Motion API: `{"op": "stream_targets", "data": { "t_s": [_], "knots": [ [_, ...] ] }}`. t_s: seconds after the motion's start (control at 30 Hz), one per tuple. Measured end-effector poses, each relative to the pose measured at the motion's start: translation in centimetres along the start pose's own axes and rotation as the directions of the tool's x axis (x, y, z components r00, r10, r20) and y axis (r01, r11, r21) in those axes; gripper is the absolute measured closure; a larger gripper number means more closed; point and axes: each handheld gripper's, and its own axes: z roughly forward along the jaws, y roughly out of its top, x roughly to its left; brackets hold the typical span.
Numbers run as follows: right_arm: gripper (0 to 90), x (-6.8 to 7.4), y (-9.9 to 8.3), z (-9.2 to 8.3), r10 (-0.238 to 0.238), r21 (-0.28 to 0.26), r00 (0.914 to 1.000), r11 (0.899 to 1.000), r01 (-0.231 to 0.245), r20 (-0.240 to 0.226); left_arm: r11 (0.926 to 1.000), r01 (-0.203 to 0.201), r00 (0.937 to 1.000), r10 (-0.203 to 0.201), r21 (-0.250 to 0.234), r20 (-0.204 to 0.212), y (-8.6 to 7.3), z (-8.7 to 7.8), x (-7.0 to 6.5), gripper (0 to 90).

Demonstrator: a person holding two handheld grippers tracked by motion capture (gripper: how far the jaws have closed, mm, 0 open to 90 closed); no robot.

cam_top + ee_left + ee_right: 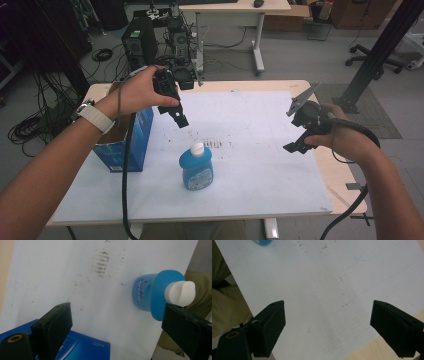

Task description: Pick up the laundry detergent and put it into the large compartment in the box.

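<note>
A blue bottle (196, 170) with a white cap (197, 148) stands upright near the front middle of the white mat (250, 150). My left gripper (179, 118) hangs in the air above and behind the bottle, pointing down, jaws wide apart with nothing between them. In the left gripper view the bottle (150, 293) lies beyond my left gripper (117, 327), close to the right jaw. My right gripper (296, 146) hovers over the right part of the mat, open and empty. In the right gripper view my right gripper (328, 330) looks at bare mat, with a bit of the bottle (263, 242) at the top edge.
An open blue cardboard box (125, 142) stands on the table's left side, under my left forearm; its blue side (80, 347) shows below the left jaws. Dark smudges (215, 144) mark the mat behind the bottle. The wooden table edge (345, 175) runs along the right.
</note>
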Motion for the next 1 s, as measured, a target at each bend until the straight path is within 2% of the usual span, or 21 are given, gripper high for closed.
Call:
{"op": "stream_targets", "data": {
  "t_s": [0.37, 0.53, 0.77, 1.0],
  "knots": [
    [12.8, -0.1, -0.3, -0.1, 0.003, -0.002, 1.0, 1.0, -0.003, 0.0, 0.9999, 0.012, 0.9999, -0.012, -0.002, -0.004, 0.2, -0.3, -0.4, 9.6],
    [12.8, -0.1, -0.5, 0.0, 0.004, -0.003, 1.0, 1.0, -0.004, -0.001, 0.9994, 0.034, 0.9994, -0.034, 0.003, -0.011, 0.4, -0.5, -0.6, 9.4],
    [12.8, 0.0, -0.6, 0.2, 0.006, -0.004, 1.0, 1.0, -0.006, -0.001, 0.9986, 0.053, 0.9983, -0.054, -0.004, -0.023, 0.3, -1.5, -0.8, 9.4],
    [12.8, 0.1, -1.0, 0.1, 0.013, -0.002, 0.9999, 1.0, -0.013, 0.004, 0.9985, 0.054, 0.9981, -0.054, -0.008, -0.031, 0.5, -2.1, -1.3, 9.4]
  ]
}}
